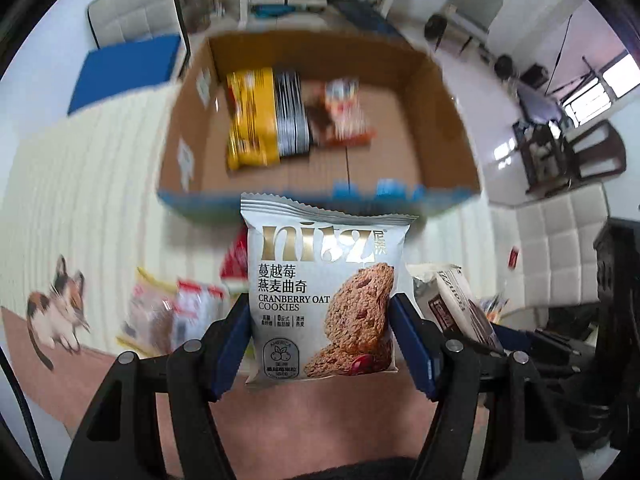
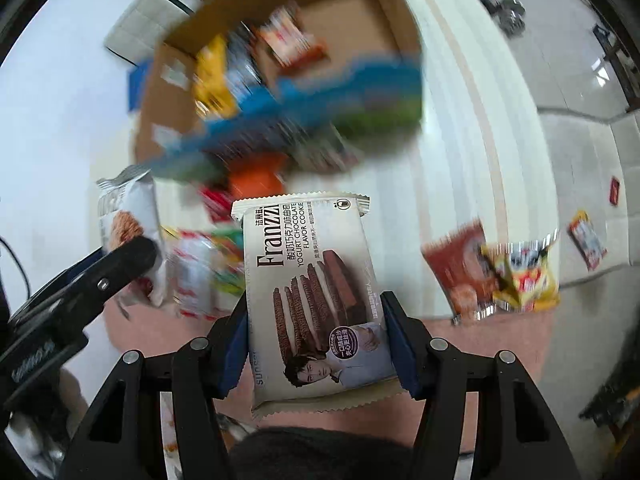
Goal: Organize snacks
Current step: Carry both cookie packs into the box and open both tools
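Note:
My left gripper [image 1: 320,320] is shut on a silver packet of cranberry oat cookies [image 1: 320,280], its blue pads pressing both side edges. The packet hangs above the mat, just short of the open cardboard box [image 1: 440,128], which holds a yellow packet [image 1: 250,116], a black-and-white striped one [image 1: 292,114] and an orange-white one [image 1: 346,110]. My right gripper [image 2: 314,320] is shut on a cream packet of Franzzi yogurt chocolate cookies [image 2: 316,292], lifted over the mat. The same box [image 2: 168,92] shows blurred up and left in the right wrist view. The left gripper [image 2: 120,264] with its packet [image 2: 124,216] shows at that view's left.
Loose snack packets lie on the cream mat: red-white ones [image 1: 176,312] at lower left of the left view, a red packet [image 2: 456,272] and a yellow one [image 2: 520,276] at right of the right view. A blue pad [image 1: 128,68], chairs and tripods stand beyond the box.

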The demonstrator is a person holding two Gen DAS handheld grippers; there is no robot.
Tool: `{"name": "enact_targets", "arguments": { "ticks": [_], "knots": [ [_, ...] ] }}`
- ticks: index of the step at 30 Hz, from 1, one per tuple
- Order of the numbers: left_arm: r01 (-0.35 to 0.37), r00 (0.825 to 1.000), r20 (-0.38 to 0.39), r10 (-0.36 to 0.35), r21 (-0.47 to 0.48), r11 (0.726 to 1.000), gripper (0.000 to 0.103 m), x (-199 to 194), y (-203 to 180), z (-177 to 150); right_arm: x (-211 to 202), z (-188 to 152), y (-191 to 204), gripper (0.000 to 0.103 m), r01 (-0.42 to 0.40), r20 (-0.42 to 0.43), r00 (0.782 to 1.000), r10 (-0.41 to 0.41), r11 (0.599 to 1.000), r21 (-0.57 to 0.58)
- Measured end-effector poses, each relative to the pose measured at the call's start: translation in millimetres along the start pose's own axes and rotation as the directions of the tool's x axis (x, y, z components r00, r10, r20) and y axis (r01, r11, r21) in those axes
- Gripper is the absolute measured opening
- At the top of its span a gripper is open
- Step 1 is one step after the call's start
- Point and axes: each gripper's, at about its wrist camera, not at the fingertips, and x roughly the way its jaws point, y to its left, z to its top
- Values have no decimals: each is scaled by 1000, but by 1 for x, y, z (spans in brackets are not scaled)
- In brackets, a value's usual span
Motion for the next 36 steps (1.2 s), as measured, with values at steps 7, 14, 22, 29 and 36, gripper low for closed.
{"name": "enact_targets", "arguments": {
  "ticks": [7,14,22,29,36],
  "knots": [
    [-24,999,24,25,-16,1000,67,-1,40,77,-37,69,44,63,-25,127,991,31,999,-44],
    [-41,995,-98,35,-58,997,67,45,58,127,7,131,54,63,54,137,989,-53,998,-10],
    [-76,978,-202,60,-74,994,67,98,78,157,75,158,51,63,120,86,989,-120,993,5],
    [-101,958,-274,89,-28,995,66,132,82,152,120,167,49,68,116,-4,993,-116,993,-14],
    [-81,962,-268,55,-89,993,75,129,97,147,123,165,53,93,148,-27,988,-150,988,-51]
  ]
}}
